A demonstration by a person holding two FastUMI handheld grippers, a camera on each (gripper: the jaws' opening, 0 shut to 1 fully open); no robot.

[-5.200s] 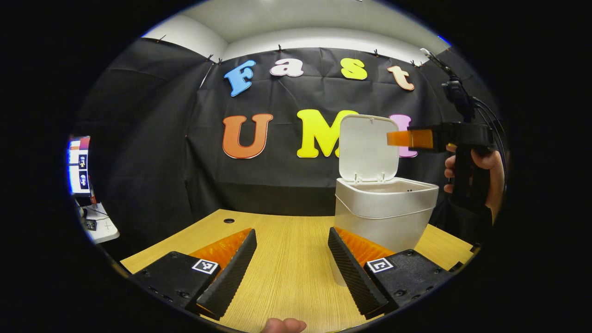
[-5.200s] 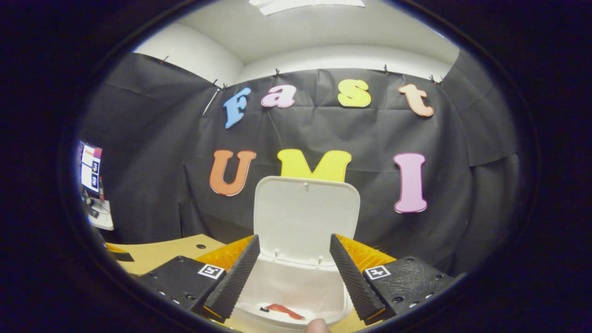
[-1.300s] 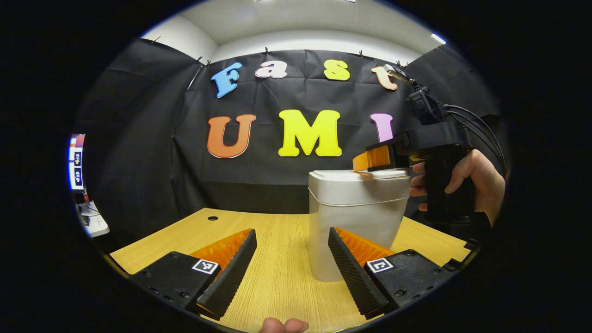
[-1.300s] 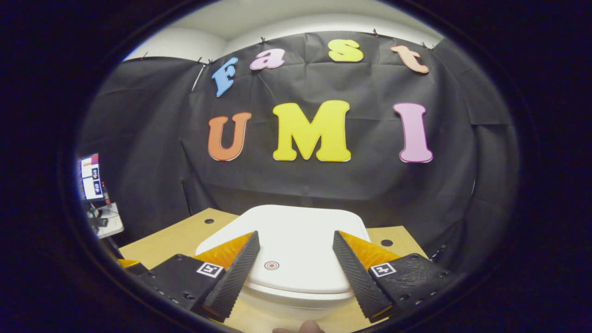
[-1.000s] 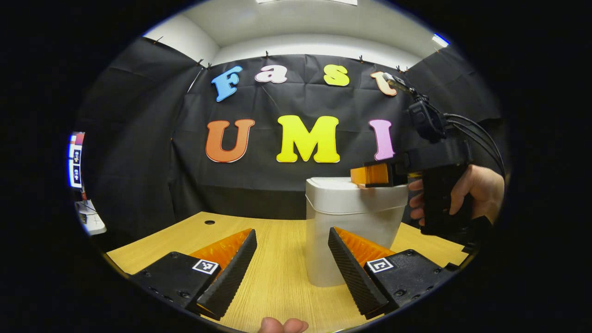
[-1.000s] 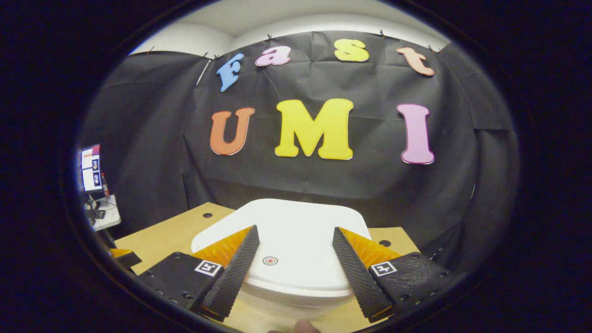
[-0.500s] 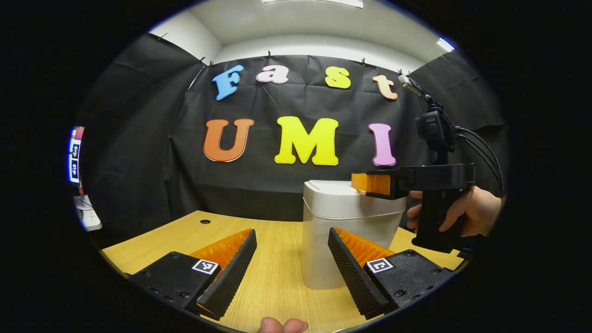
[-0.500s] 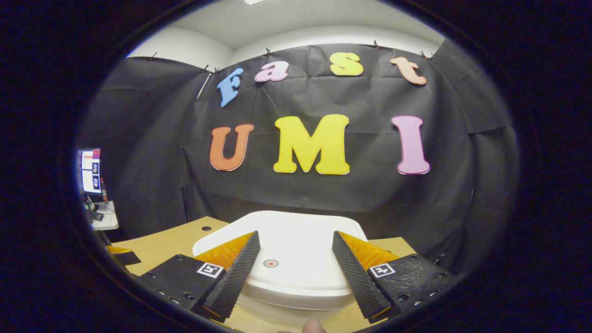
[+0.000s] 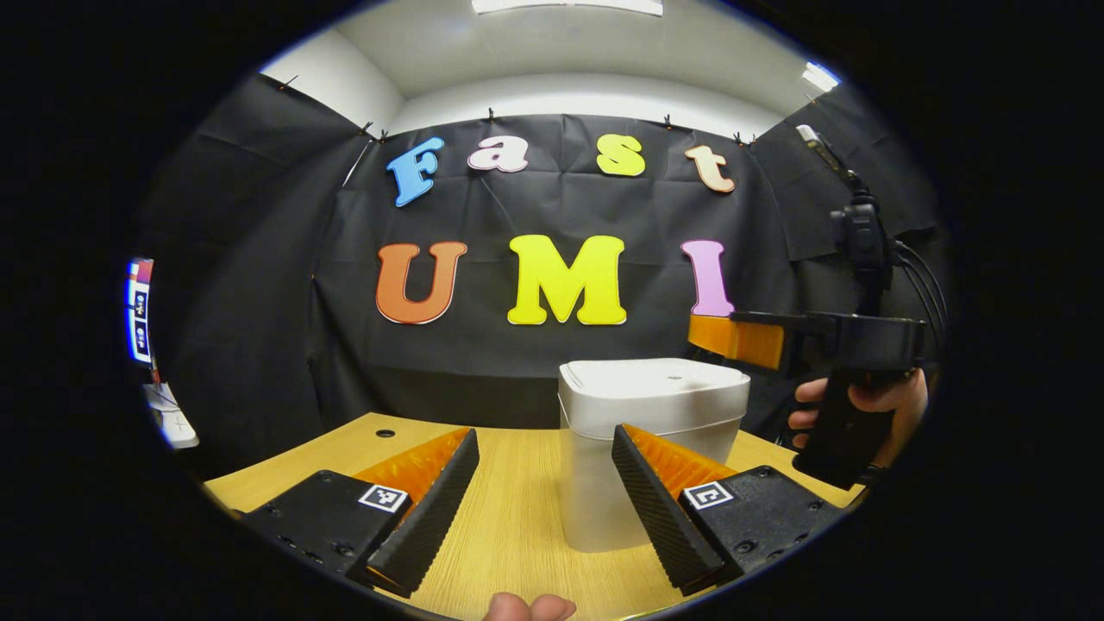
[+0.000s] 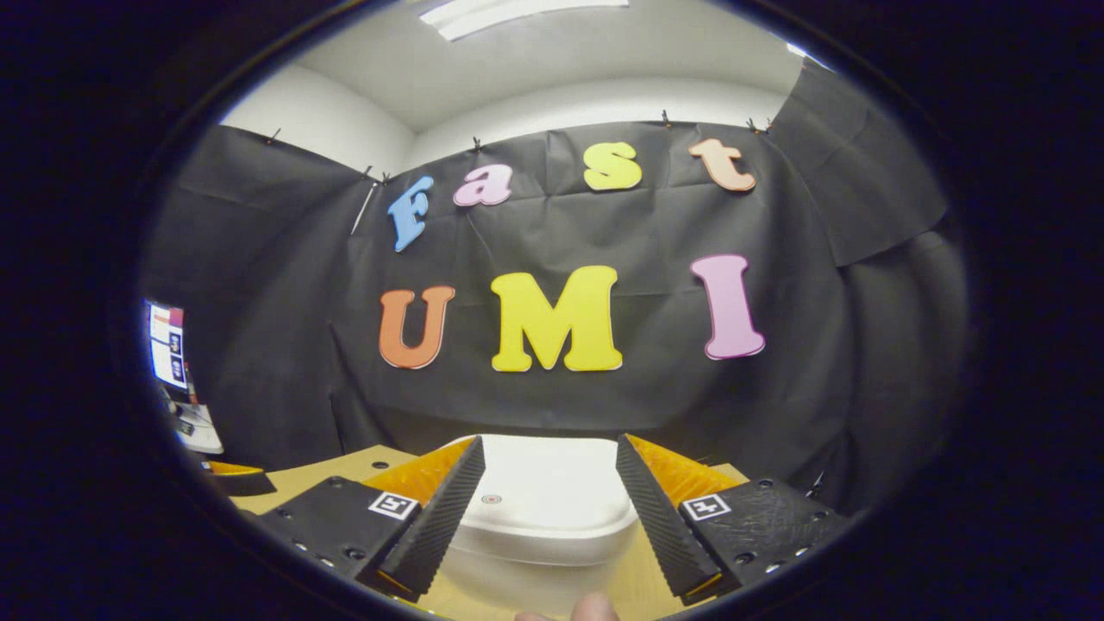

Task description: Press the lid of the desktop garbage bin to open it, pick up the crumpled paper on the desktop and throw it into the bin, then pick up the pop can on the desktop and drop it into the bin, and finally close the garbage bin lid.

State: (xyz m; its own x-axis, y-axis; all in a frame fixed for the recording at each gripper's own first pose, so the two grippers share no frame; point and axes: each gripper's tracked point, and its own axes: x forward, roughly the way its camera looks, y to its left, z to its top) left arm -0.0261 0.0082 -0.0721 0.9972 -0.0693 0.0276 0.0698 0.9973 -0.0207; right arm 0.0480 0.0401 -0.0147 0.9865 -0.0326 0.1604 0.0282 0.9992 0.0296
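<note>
Closing step looks complete: white plastic desktop bin (image 9: 653, 448) lid (image 10: 545, 496) flat; right gripper (image 10: 549, 509) above, left gripper (image 9: 545, 509) low, both wide, empty. Next: retreat.

The left gripper view sits low over the desk's near edge (image 9: 517, 535), facing the back wall, the bin (image 9: 651, 431) near. The right gripper view looks from above the bin's lid (image 10: 543, 492), close. Both share bin and wall.

the bin (image 9: 653, 431) sits on the surface (image 9: 517, 517), lid (image 9: 653, 377) down, ahead and a bit right of the left gripper (image 9: 545, 496). the right gripper (image 9: 733, 339) hangs above and right of the lid, not touching. a monitor (image 9: 138, 309) is way off left.
</note>
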